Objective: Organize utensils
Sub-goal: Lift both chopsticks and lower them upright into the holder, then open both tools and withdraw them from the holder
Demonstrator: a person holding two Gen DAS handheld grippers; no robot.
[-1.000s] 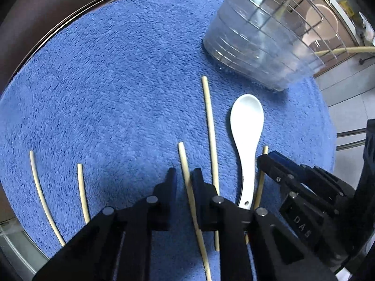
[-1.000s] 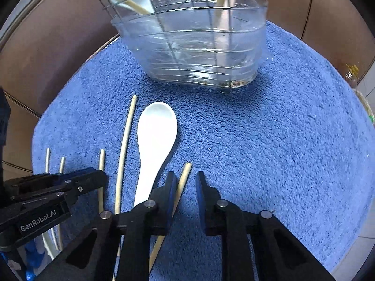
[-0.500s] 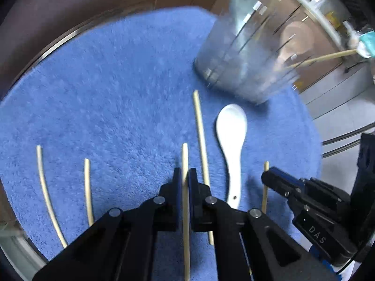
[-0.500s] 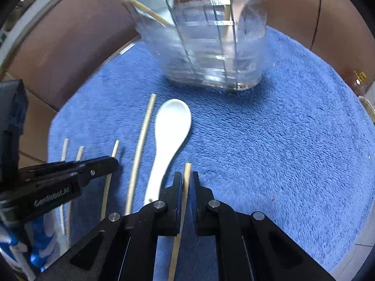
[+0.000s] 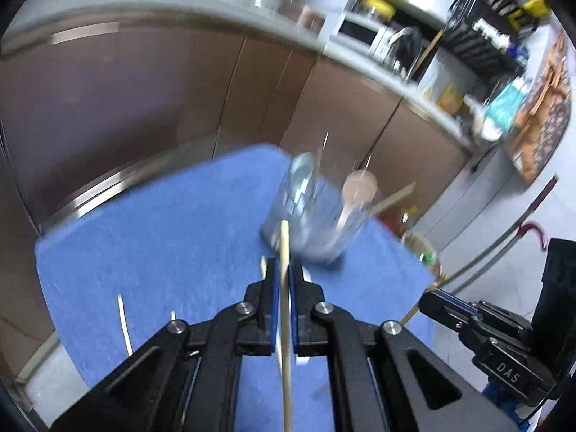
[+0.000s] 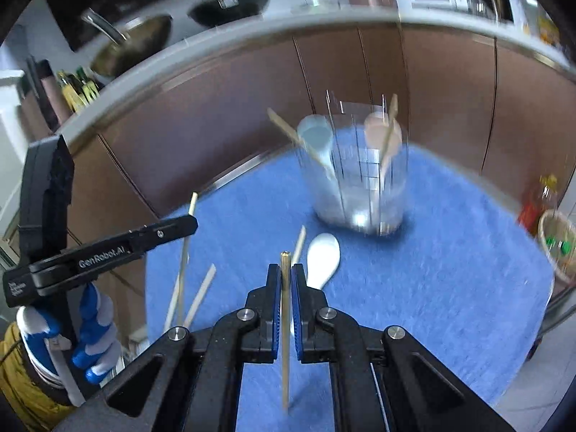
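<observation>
Both grippers were down on the blue towel (image 6: 450, 270) a second ago, now they're lifted. Left gripper (image 5: 284, 280) and right gripper (image 6: 286, 284) each clamp a chopstick (image 5: 285, 288) (image 6: 285, 324). Only the right view shows the white spoon (image 6: 322, 261) clearly, near the blurry holder (image 6: 360, 187).

Only a couple of readable bits here — the right gripper (image 5: 428, 293), seen from the left wrist camera, has "DAS" printed on its black body. The left gripper (image 6: 192, 225), seen from the right wrist camera, says "GenRobot.AI" along its arm — a smaller label near its base is probably text too, but it's too blurry to read.
</observation>
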